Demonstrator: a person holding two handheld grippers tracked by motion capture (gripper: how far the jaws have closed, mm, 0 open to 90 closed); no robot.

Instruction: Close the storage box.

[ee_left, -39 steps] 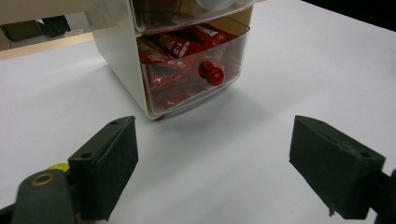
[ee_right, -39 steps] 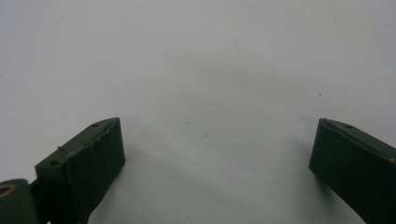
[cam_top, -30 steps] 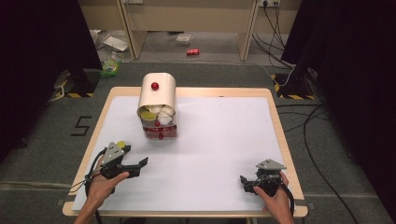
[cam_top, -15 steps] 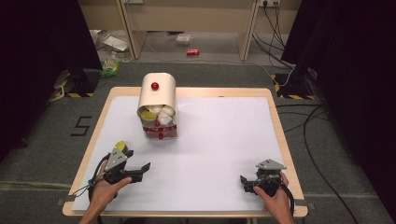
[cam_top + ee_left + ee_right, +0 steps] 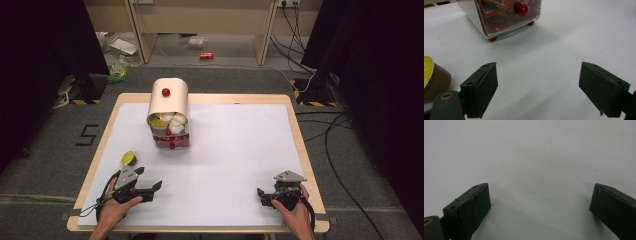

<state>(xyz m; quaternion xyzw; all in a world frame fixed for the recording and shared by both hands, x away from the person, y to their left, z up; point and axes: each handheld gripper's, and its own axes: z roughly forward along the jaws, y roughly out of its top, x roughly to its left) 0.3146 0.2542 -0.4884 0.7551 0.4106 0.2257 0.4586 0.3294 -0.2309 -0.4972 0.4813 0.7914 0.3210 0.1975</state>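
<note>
Yellow-topped brown puck (image 5: pixel 128 158) sits near the tabletop's (image 5: pixel 235 150) left edge, about midway along it, just beyond the left tool (image 5: pixel 150 189) on the far-left side. In the left gripper view the puck (image 5: pixel 434 81) is at the frame's left margin, outside the left pad (image 5: pixel 480 88), not between the jaws. That's the key relation: the tool's axis points toward the tabletop's middle and right, past the puck, so the jaws aren't lined up on it.

Left tool: jaws spread moderately wide, nothing between them, pads clear of everything. It sits low over the tabletop near the near-left corner.

Right tool (image 5: pixel 267 196): near the near-right corner, jaws wide apart in its own view (image 5: pixel 539 215), nothing held, just bare white surface ahead.

Left hand (image 5: pixel 112 212) is clearly nearer the puck; right hand (image 5: pixel 295 215) is well apart, across the whole width.

Box (image 5: pixel 169 117) with the red knob stands toward the far edge, left of centre, well apart from both tools. Its clear front drawer (image 5: pixel 509 15) shows red contents; white and yellow items sit in the open top part.

Puck's long axis: looks like a short cylinder, lying tilted or on its side with the yellow face toward the left edge; can't tell exactly.

My read: any grasp of the puck needs the left tool to swing left and re-aim first; the gap looks wide enough, but I can't confirm.
</note>
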